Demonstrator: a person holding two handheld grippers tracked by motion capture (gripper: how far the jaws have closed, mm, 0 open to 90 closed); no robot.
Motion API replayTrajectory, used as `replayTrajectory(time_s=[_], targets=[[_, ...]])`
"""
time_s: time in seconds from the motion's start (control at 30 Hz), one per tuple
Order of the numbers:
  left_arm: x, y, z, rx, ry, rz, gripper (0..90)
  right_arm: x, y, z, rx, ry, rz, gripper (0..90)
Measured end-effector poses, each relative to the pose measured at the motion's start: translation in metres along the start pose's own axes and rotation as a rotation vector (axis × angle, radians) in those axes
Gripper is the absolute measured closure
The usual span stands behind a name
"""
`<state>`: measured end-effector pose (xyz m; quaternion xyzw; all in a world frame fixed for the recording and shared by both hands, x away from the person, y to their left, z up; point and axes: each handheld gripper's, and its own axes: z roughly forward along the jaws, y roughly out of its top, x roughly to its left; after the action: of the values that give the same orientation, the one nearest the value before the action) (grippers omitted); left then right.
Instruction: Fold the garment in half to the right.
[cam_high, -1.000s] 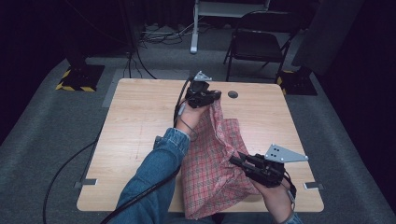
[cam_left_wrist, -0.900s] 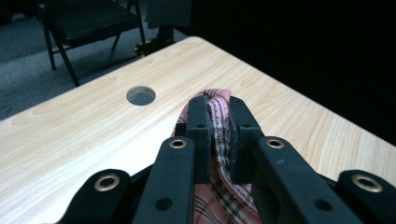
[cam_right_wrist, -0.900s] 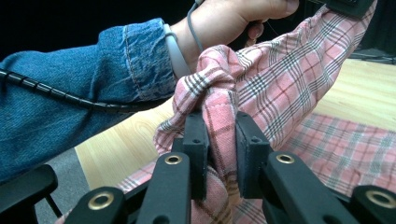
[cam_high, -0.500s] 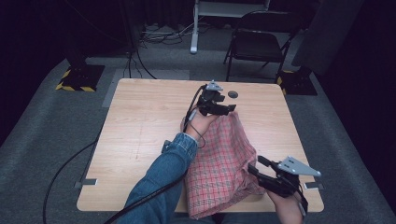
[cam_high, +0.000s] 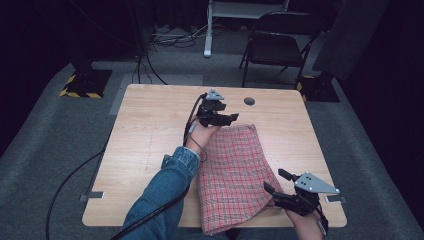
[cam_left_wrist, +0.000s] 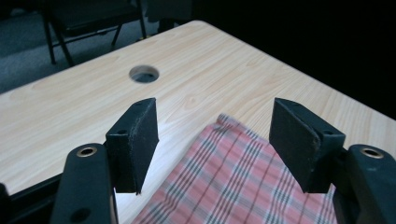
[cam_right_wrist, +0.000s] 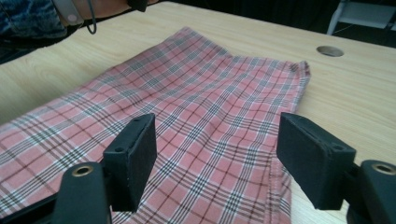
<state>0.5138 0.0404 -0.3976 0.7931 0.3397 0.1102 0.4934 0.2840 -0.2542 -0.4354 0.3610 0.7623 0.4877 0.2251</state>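
Note:
A red plaid cloth (cam_high: 232, 172) lies spread flat on the wooden table (cam_high: 150, 130), and its near end hangs over the front edge. My left gripper (cam_high: 229, 119) hovers at the cloth's far corner. Its jaws have just been opening and stand apart, with the cloth corner (cam_left_wrist: 243, 182) lying loose below them. My right gripper (cam_high: 276, 182) is at the cloth's near right edge. Its jaws have also just been opening, and they stand wide over the flat cloth (cam_right_wrist: 187, 107) without pressing on it. A denim sleeve (cam_high: 160, 195) runs up to the left gripper.
A round cable hole (cam_high: 249, 101) sits in the table beyond the cloth, and the same cable hole (cam_left_wrist: 144, 73) lies ahead of the left jaws. A folding chair (cam_high: 272, 47) stands past the far edge. Bare wood stretches to the left of the cloth.
The cloth, held bunched and lifted between both grippers a second ago, now lies flat. Both grippers sank, spread apart and let it go, the left moving farther away and the right moving rightwards.

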Motion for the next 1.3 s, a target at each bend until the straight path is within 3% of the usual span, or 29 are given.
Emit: replayTrajectory(time_s=[0.27,0.53,0.67,0.8,0.97,1.1,1.23,1.3], targets=[[0.018,-0.034,-0.007,0.06,0.054,-0.035,35.0,-0.003,-0.007,0.021,0.081,0.042,-0.019,26.7],[0.035,-0.066,-0.01,0.148,0.107,-0.073,36.0,-0.007,-0.026,0.04,0.243,0.063,-0.043,26.1],[0.04,-0.076,-0.007,0.188,0.141,-0.063,38.1,-0.005,-0.039,0.047,0.32,0.075,-0.034,25.9],[0.044,-0.08,-0.002,0.215,0.186,-0.033,38.5,0.002,-0.042,0.049,0.328,0.045,-0.037,26.1],[0.051,-0.085,0.002,0.212,0.184,-0.066,36.0,0.016,-0.046,0.049,0.309,-0.027,0.001,27.1],[0.053,-0.084,-0.001,0.171,0.18,-0.078,34.4,0.03,-0.045,0.052,0.31,-0.043,0.011,29.9],[0.053,-0.08,-0.013,0.129,0.177,-0.073,33.1,0.042,-0.042,0.059,0.307,-0.07,0.064,31.5],[0.053,-0.08,-0.02,0.117,0.177,-0.074,32.5,0.047,-0.04,0.063,0.307,-0.08,0.068,32.8]])
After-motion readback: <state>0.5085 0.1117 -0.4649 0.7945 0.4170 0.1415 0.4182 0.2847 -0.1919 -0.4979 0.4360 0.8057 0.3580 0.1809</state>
